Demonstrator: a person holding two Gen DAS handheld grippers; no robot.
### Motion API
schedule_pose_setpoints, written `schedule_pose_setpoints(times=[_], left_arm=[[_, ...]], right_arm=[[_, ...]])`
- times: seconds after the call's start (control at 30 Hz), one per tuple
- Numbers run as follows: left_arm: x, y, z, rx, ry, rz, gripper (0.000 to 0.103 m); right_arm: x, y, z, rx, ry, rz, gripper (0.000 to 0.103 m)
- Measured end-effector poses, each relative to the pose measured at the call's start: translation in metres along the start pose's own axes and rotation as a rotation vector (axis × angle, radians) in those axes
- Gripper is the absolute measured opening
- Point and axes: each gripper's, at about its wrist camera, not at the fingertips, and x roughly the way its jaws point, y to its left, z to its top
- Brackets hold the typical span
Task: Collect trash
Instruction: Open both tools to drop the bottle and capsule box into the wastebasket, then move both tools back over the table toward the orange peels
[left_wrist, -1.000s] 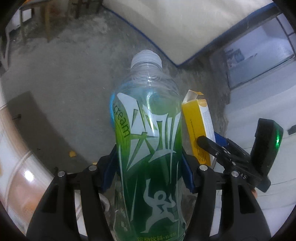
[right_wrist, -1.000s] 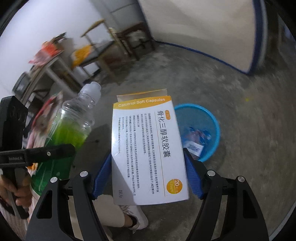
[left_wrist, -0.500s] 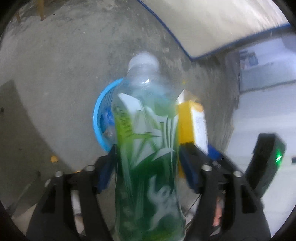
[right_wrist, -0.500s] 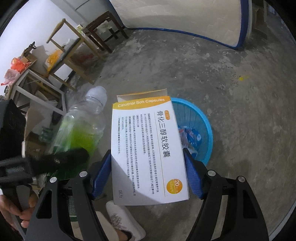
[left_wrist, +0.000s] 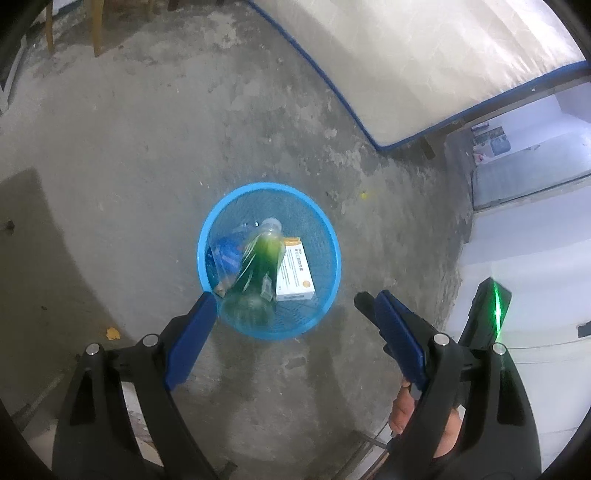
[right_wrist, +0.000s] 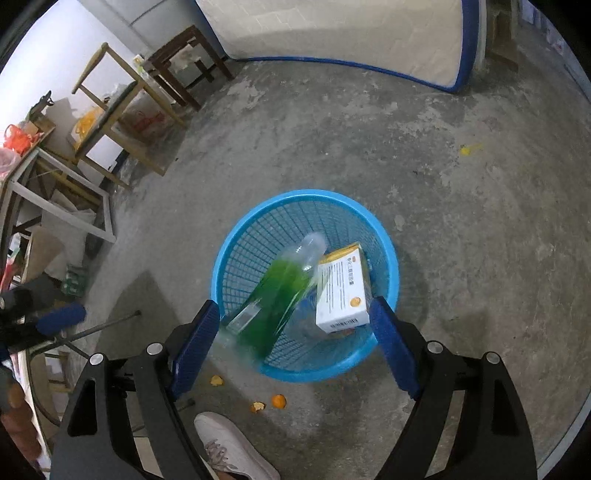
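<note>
A blue mesh basket (left_wrist: 328, 236) (right_wrist: 388, 258) stands on the concrete floor below both grippers. A green plastic bottle (left_wrist: 258, 269) (right_wrist: 280, 291), blurred, lies slanted inside it, cap pointing away. A white and yellow medicine box (left_wrist: 295, 271) (right_wrist: 343, 291) lies beside the bottle in the basket, with a blue wrapper (left_wrist: 225, 254) to its left. My left gripper (left_wrist: 291, 325) is open and empty above the basket's near rim. My right gripper (right_wrist: 295, 332) is open and empty above the same rim; it also shows at the right of the left wrist view (left_wrist: 373, 310).
Orange peel scraps (right_wrist: 273, 400) and a white shoe (right_wrist: 229, 450) lie near the basket. A mattress (left_wrist: 424, 55) leans at the back. Wooden tables and stools (right_wrist: 122, 107) stand at the left. Another scrap (left_wrist: 112, 332) lies on the floor.
Both grippers have opened. The green bottle and the medicine box have left the jaws and dropped into the blue basket.
</note>
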Motion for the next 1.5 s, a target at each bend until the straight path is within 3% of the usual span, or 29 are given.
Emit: schedule_pose_setpoints(times=[0.4,0.6,0.87,1.03,1.2,1.37,1.5], left_arm=[[-0.135,-0.013,-0.057,0.108,-0.169,-0.002,0.086],[-0.199,0.012,-0.124,0.153,-0.295,0.09,0.089],[-0.265,0.056,-0.212,0.146,-0.438,0.169,0.089],[-0.311,0.108,-0.267,0.045,-0.545,0.19,0.089],[-0.347,0.168,-0.317,-0.103,-0.648,0.254,0.089],[-0.366,0.216,-0.346,-0.228,-0.702,0.312,0.089],[-0.384,0.253,-0.344,-0.301,-0.758,0.316,0.089]], right_arm=[[-0.087,0.014,-0.038,-0.052,-0.11,0.081,0.081],[-0.131,0.044,-0.066,-0.12,-0.138,0.152,0.085],[-0.177,0.12,-0.088,-0.31,-0.168,0.198,0.088],[-0.19,0.179,-0.102,-0.418,-0.157,0.282,0.088],[-0.19,0.254,-0.133,-0.561,-0.078,0.398,0.088],[-0.177,0.333,-0.174,-0.69,0.051,0.525,0.088],[-0.155,0.402,-0.205,-0.793,0.142,0.56,0.088]])
